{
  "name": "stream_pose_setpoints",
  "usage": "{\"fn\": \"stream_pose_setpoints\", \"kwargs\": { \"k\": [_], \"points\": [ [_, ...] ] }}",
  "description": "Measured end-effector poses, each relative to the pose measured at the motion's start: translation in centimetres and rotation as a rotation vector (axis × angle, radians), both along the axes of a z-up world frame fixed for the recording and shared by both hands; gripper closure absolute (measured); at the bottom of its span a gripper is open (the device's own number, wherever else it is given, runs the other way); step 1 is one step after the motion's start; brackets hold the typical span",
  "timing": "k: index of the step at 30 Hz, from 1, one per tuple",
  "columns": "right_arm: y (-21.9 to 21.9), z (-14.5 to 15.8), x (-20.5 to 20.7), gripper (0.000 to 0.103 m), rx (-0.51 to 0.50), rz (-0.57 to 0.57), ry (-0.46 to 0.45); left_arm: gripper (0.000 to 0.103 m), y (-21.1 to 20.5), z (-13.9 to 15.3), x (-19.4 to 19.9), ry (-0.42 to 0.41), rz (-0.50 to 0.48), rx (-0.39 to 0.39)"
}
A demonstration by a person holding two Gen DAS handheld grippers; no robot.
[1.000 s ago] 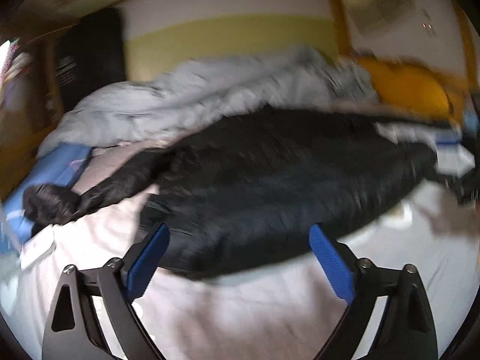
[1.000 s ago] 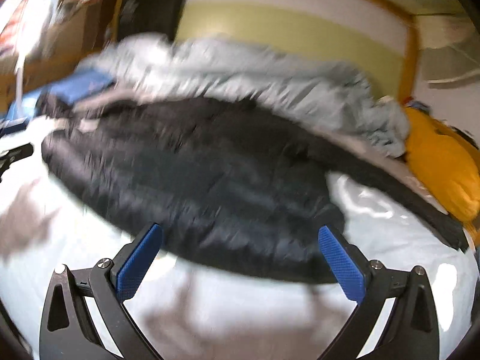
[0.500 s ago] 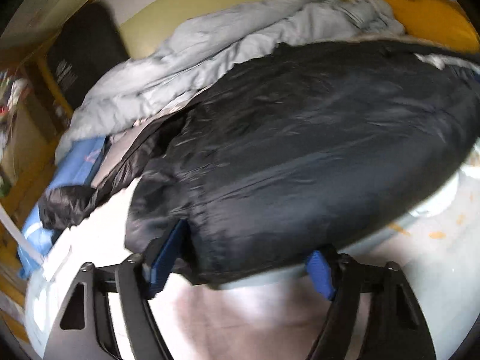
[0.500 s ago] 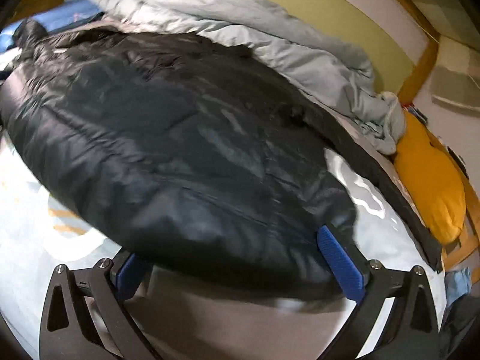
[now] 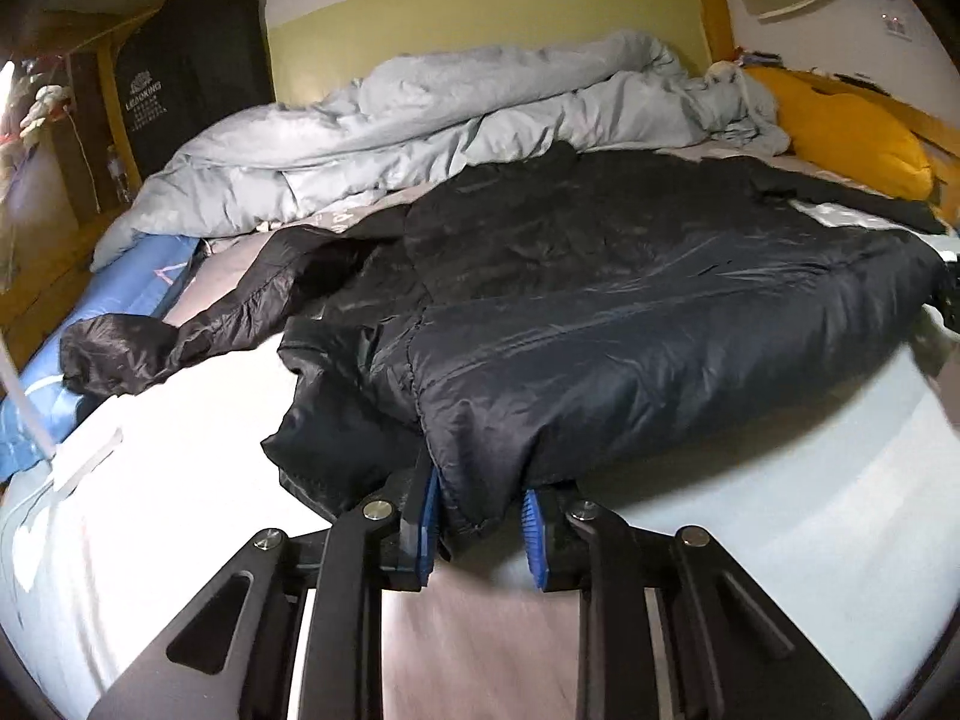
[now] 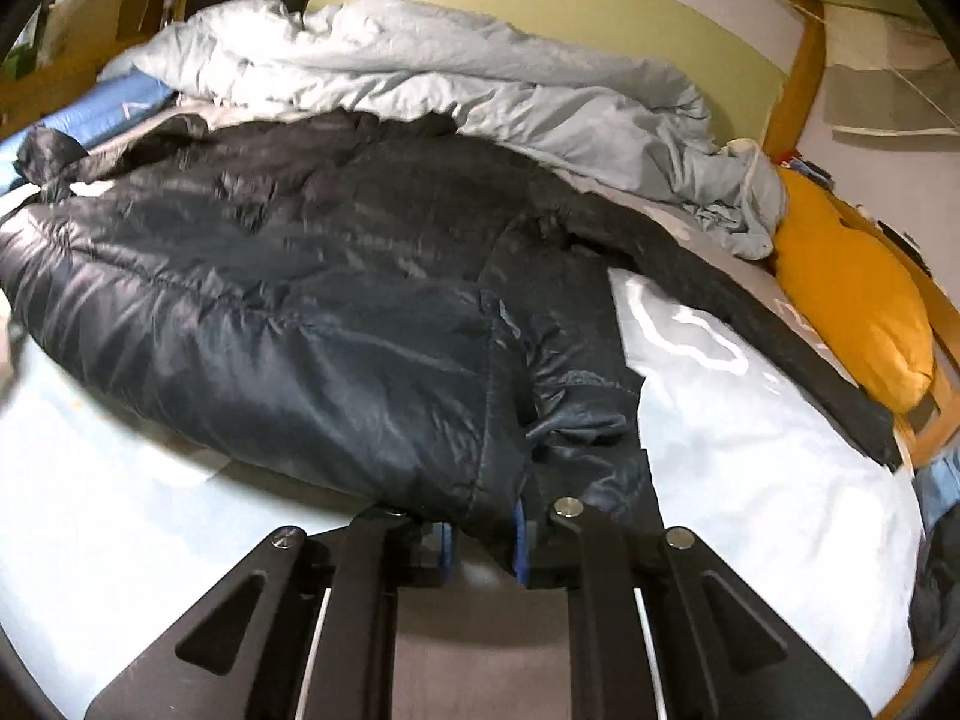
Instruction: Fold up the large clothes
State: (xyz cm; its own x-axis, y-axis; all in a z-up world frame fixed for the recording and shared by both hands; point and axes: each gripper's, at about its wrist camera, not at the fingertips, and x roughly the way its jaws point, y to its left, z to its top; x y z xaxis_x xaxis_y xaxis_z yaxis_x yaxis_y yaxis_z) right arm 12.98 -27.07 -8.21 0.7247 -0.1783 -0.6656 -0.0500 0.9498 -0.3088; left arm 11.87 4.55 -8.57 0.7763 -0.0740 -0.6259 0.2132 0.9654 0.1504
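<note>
Since a second ago: left gripper [image 5: 480, 516] and right gripper [image 6: 483, 531] gone from wide to clamped on jacket [image 5: 600, 300] hem. Grip apparently secure; ready to lift and fold.

A green-and-white wall [image 5: 480, 6] with wooden trim [image 6: 792, 78] backs the bed [image 5: 180, 438].
</note>
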Motion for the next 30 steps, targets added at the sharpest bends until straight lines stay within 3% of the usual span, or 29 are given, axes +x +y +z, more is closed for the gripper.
{"fn": "stream_pose_setpoints", "kwargs": {
  "k": [5, 11, 14, 15, 16, 18, 20, 21, 22, 27, 30],
  "points": [
    [-0.5, 0.7, -5.3, 0.087, 0.094, 0.003, -0.025, 0.078, 1.0, -0.4, -4.3, 0.058, -0.001, -0.104],
    [-0.5, -0.4, -6.3, 0.080, 0.055, -0.010, -0.001, 0.076, 0.7, -0.7, -5.5, 0.044, -0.008, -0.079],
    [-0.6, -0.2, -6.4, 0.064, 0.050, -0.009, -0.012, 0.074, 1.0, -0.4, -5.5, 0.041, -0.006, -0.087],
    [-0.7, -0.1, -6.4, 0.053, 0.052, -0.014, -0.013, 0.074, 1.1, -0.3, -5.6, 0.044, -0.005, -0.086],
    [-1.0, -0.1, -6.4, 0.041, 0.054, -0.020, -0.013, 0.070, 1.1, -0.4, -5.6, 0.046, 0.000, -0.076],
    [-1.2, 0.3, -6.4, 0.027, 0.048, -0.038, -0.028, 0.064, 1.0, -0.3, -5.8, 0.045, 0.006, -0.055],
    [-1.4, 0.7, -6.8, 0.017, 0.049, -0.034, -0.049, 0.041, 1.0, 0.1, -6.4, 0.025, 0.023, -0.024],
    [-1.4, 1.0, -7.1, 0.013, 0.049, -0.033, -0.060, 0.023, 1.1, 0.4, -6.7, 0.004, 0.045, -0.011],
    [-1.4, 1.2, -7.5, 0.010, 0.049, -0.033, -0.069, 0.018, 1.4, 0.9, -7.0, -0.023, 0.069, -0.005],
    [-2.2, 3.5, -6.9, 0.004, 0.085, -0.031, -0.110, 0.018, 2.9, 4.7, -4.3, -0.061, 0.100, -0.059],
    [-2.5, 5.4, -4.2, 0.003, 0.096, -0.045, -0.127, 0.018, 2.8, 5.9, -0.7, -0.089, 0.103, 0.019]
  ]
}}
